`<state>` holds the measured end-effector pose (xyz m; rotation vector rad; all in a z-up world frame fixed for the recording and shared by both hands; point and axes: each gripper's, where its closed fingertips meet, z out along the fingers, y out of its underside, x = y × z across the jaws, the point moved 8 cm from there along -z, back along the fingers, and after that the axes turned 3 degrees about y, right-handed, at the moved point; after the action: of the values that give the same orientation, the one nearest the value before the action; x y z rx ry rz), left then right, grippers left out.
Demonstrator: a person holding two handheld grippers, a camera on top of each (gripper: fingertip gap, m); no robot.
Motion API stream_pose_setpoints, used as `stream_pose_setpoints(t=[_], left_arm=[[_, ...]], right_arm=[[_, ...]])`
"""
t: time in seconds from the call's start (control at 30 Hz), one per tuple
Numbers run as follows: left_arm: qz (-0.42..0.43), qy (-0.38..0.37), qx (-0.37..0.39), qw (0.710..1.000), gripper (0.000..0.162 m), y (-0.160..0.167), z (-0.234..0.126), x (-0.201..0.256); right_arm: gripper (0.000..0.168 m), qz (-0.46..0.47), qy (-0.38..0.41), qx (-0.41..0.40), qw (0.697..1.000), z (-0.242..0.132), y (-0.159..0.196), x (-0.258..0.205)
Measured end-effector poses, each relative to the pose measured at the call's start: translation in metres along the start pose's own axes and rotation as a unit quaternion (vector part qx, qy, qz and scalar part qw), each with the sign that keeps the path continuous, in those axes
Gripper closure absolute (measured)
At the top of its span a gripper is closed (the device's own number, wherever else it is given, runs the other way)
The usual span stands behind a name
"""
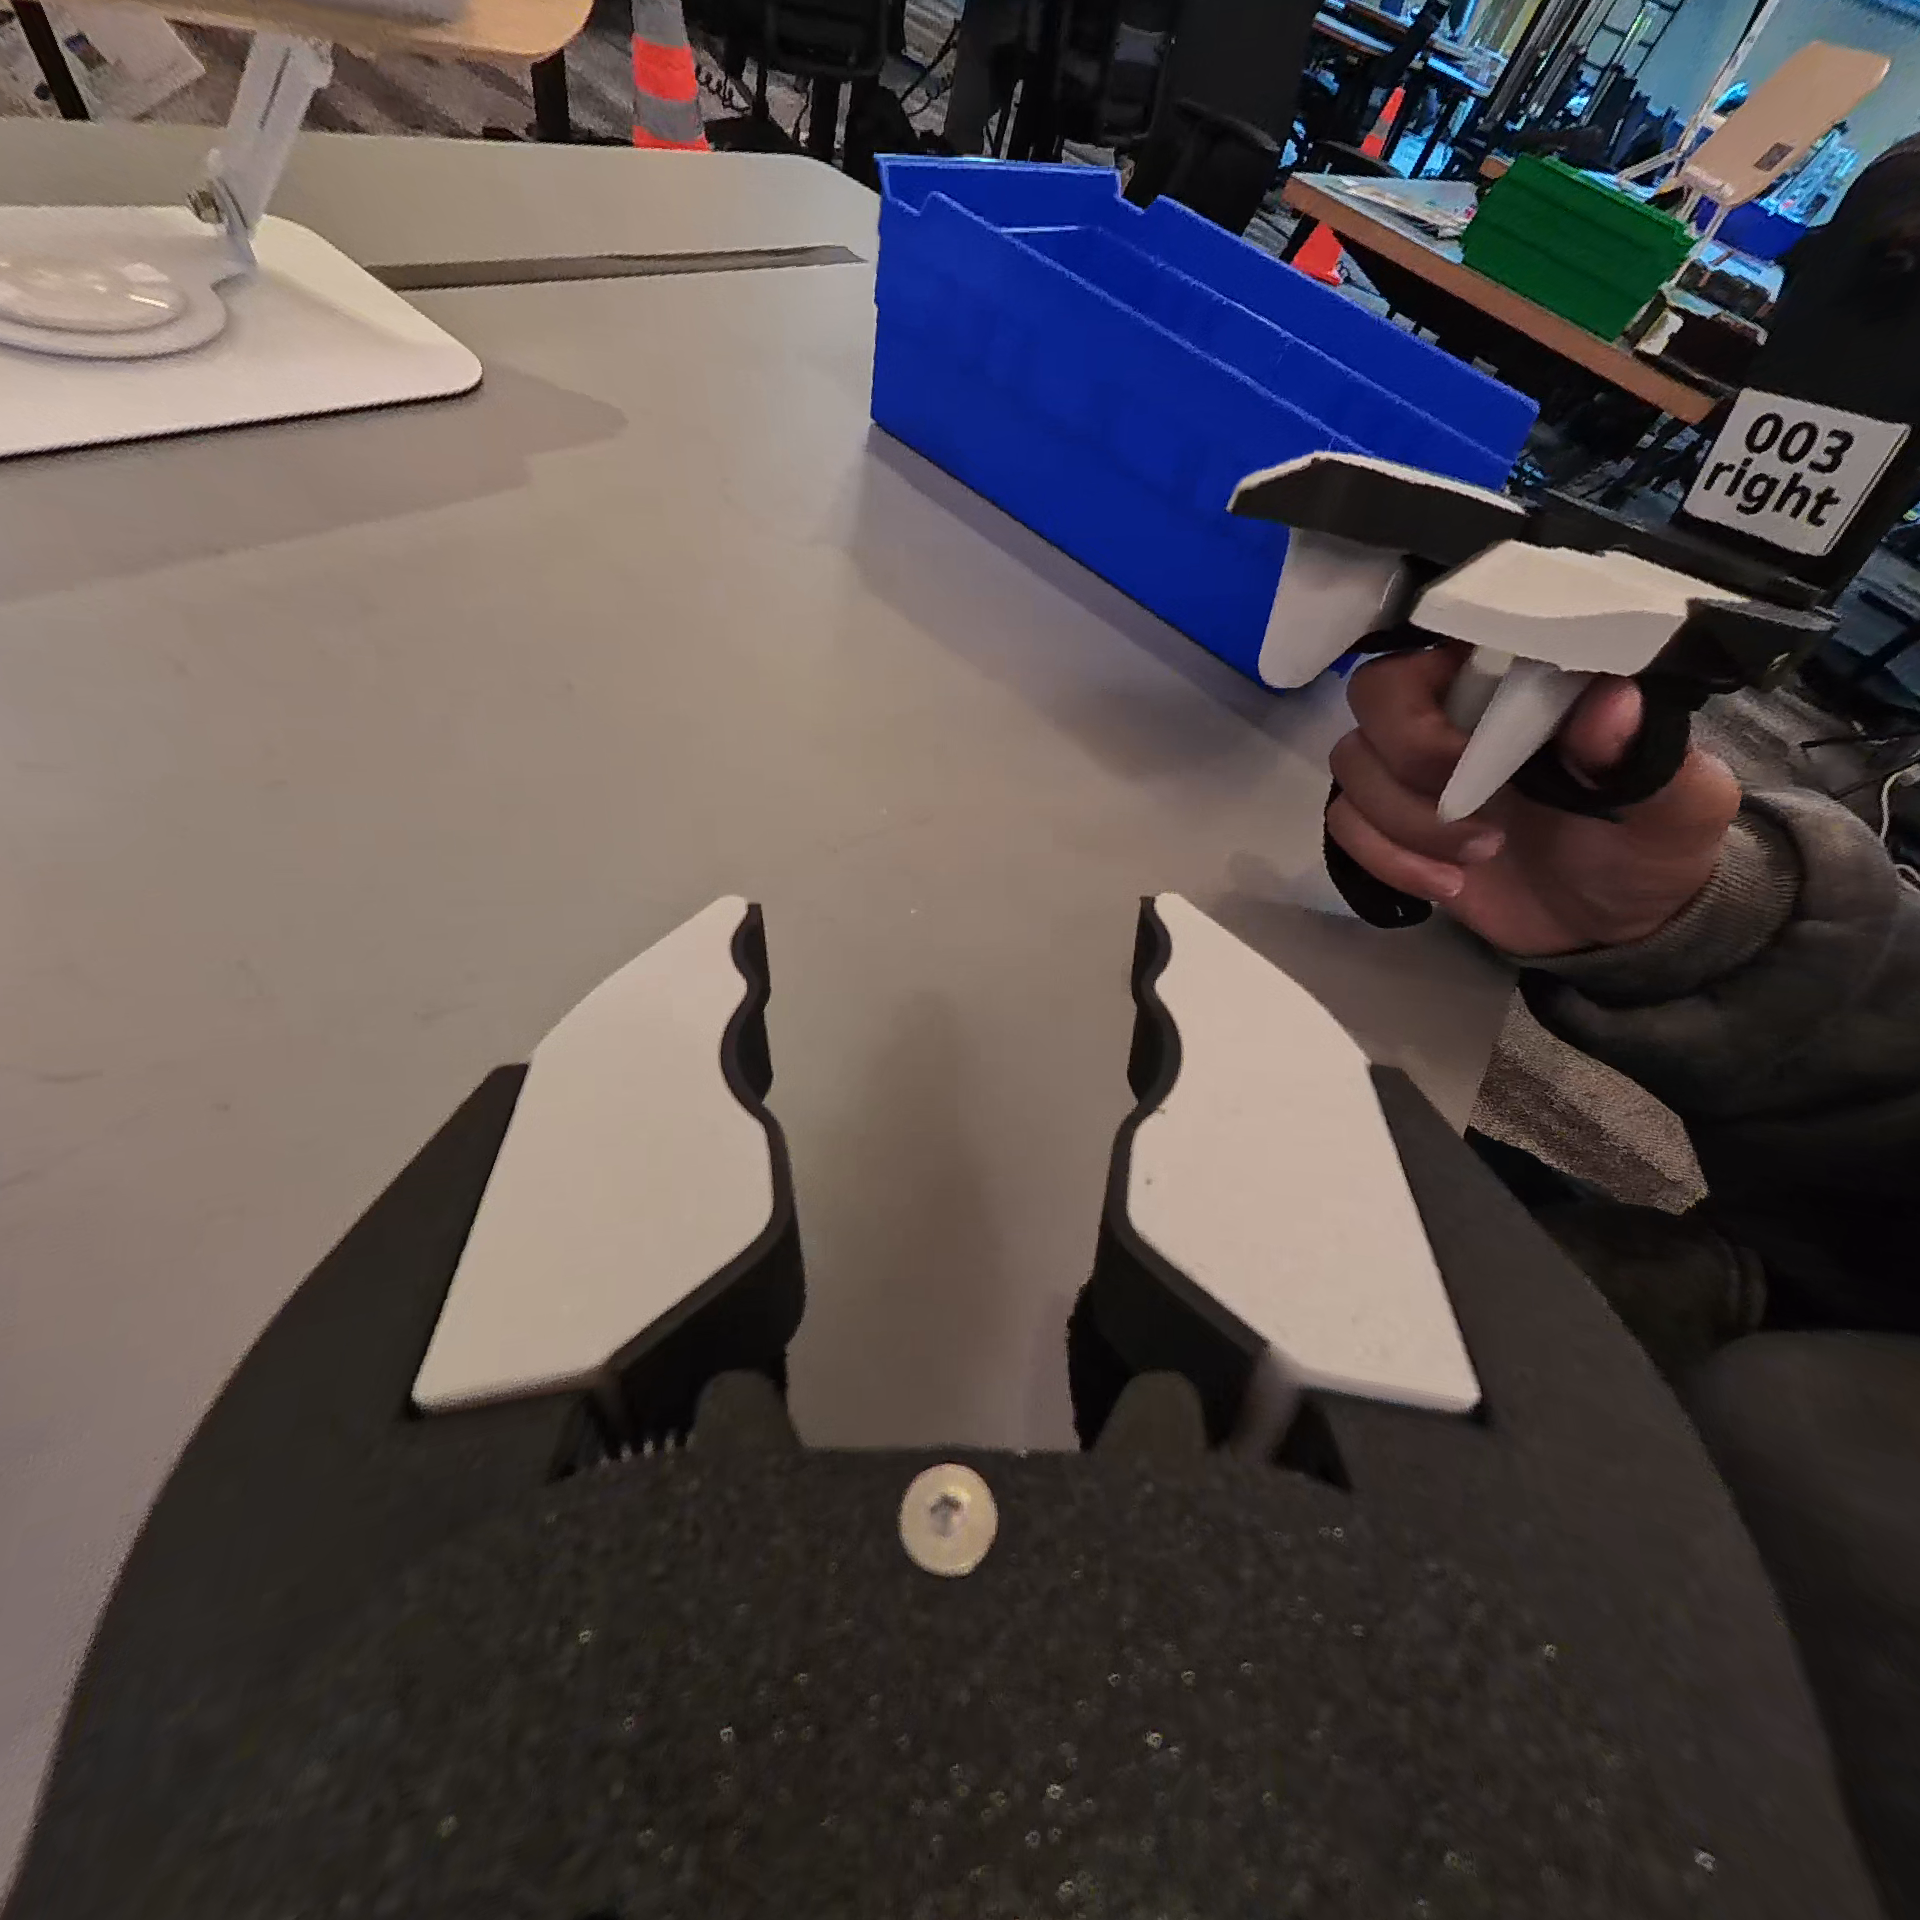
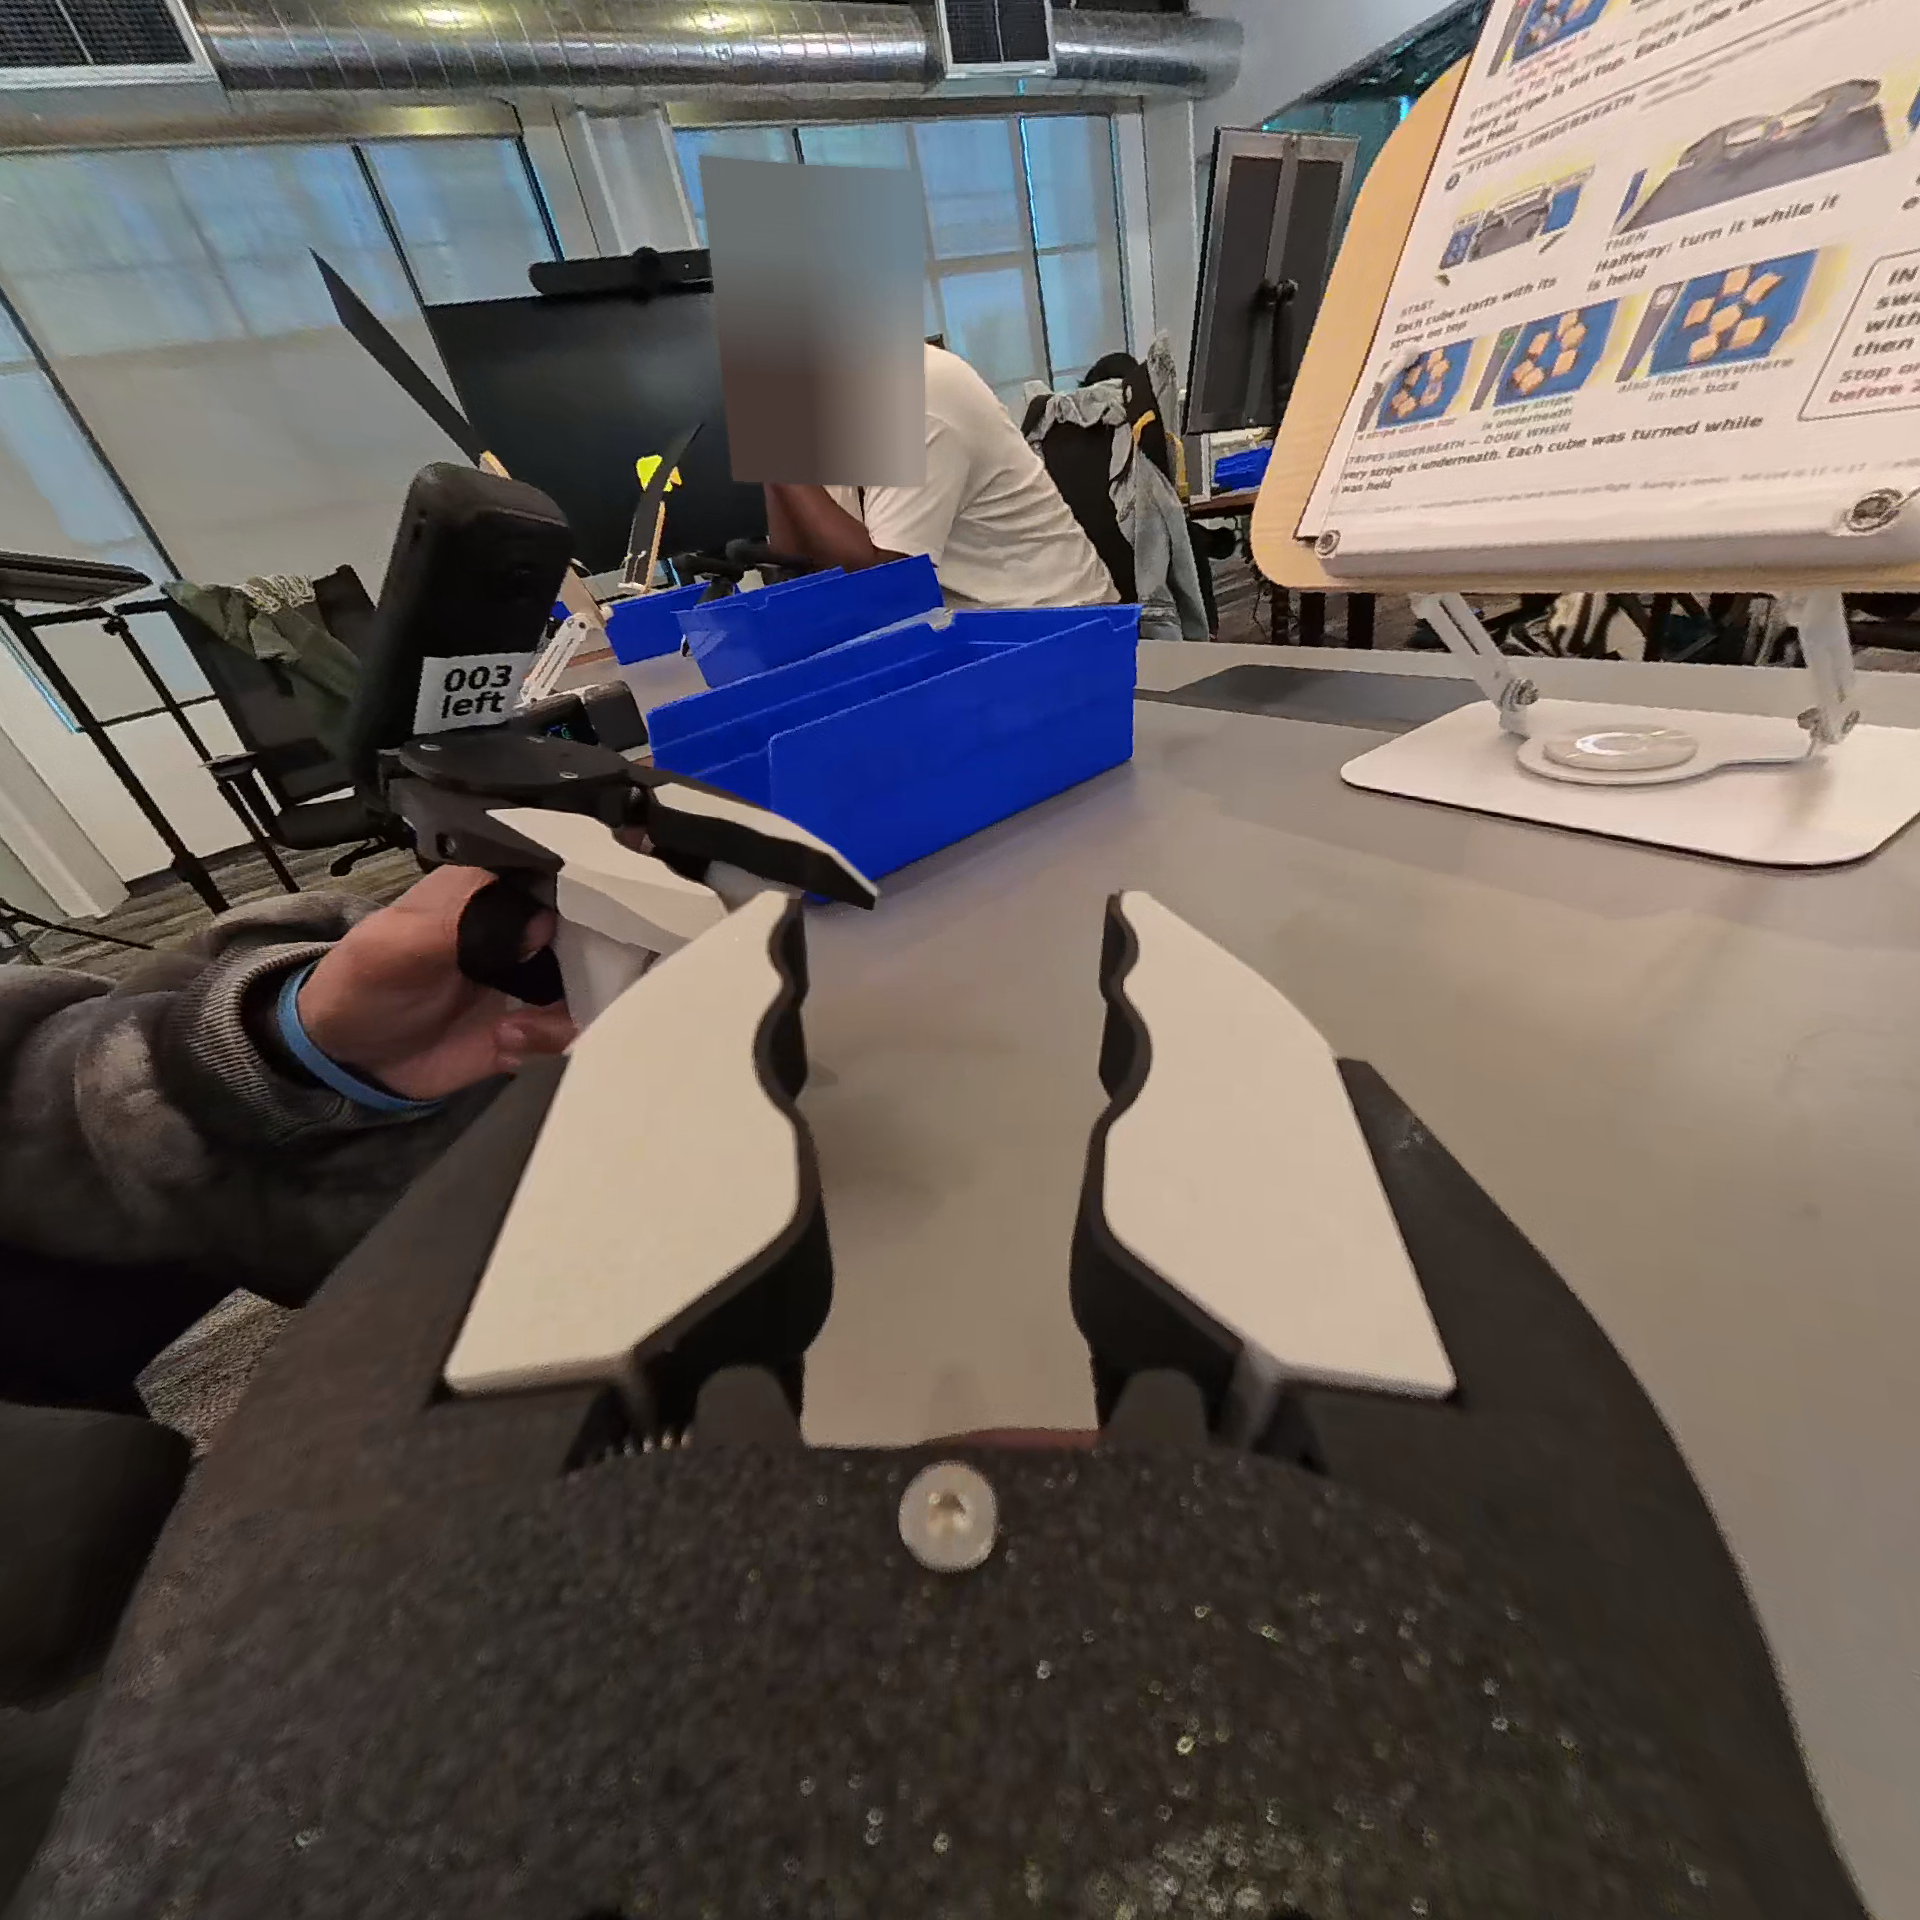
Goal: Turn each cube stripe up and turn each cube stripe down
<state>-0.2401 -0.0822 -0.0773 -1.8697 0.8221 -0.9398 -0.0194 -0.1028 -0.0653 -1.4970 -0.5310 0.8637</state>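
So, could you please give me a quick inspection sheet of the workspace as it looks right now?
Surface: grey table, bare in front of both grippers.
Job's things: blue bin on the table; its inside is hidden and no cubes are visible.
Clutter: white stand holding an instruction sheet.
Grippers: left gripper open, empty; right gripper open, empty.
Cables: nothing seen on the table.
Surroundings: seated person, other blue bins, orange cone.
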Motion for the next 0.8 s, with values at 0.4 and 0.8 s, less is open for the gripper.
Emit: stream_pose_setpoints(t=[0.4, 0.8], left_arm=[[-0.082, -0.167, -0.068, 0.98, 0.1, -0.06, -0.097, -0.059], [-0.222, -0.405, -0.256, 0.849, 0.096, -0.057, -0.135, -0.286]], right_arm=[[0.119, -0.035, -0.003, -0.016, 0.999, -0.001, 0.005, -0.006], [0.119, -0.063, -0.018, -0.025, 0.998, 0.0, 0.005, -0.016]])
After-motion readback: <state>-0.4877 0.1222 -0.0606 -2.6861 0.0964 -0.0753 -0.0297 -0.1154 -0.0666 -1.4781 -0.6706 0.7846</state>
